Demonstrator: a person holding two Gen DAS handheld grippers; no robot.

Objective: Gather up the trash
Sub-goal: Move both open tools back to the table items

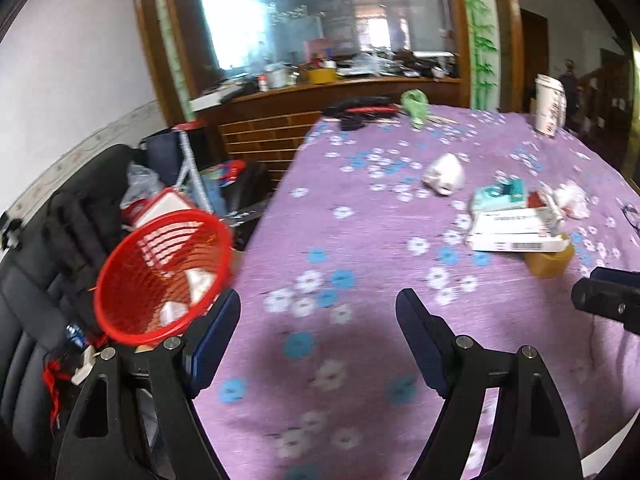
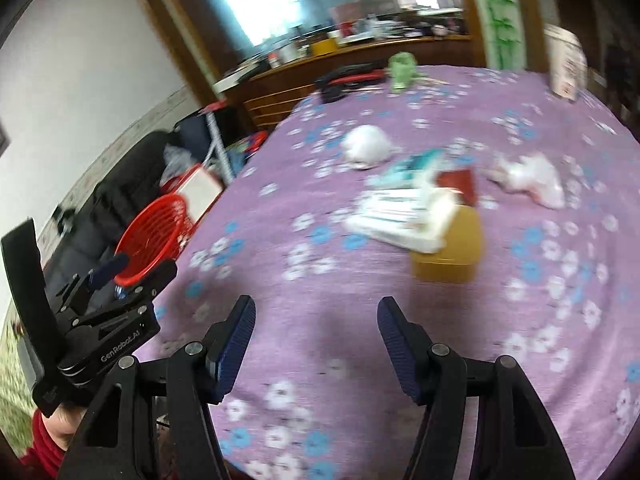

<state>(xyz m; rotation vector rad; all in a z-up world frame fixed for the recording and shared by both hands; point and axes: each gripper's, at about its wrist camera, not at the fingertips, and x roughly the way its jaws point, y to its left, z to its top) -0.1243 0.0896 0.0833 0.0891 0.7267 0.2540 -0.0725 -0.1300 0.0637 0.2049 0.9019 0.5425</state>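
A red mesh basket [image 1: 160,272] stands off the table's left edge with white scraps inside; it also shows in the right wrist view [image 2: 154,236]. On the purple flowered tablecloth [image 1: 360,240] lie a crumpled white tissue [image 1: 444,174], a teal packet [image 1: 500,194], a white flat box [image 1: 516,234] on a yellow box [image 1: 548,262], and crumpled white plastic [image 1: 572,198]. My left gripper [image 1: 318,340] is open and empty over the near table, beside the basket. My right gripper [image 2: 316,344] is open and empty, short of the yellow box [image 2: 448,252].
A white paper cup [image 1: 550,104] stands at the far right. A green bag [image 1: 414,106] and black and red items [image 1: 360,112] lie at the far edge. A black chair [image 1: 48,260] with clutter stands left. A wooden cabinet [image 1: 272,128] is behind.
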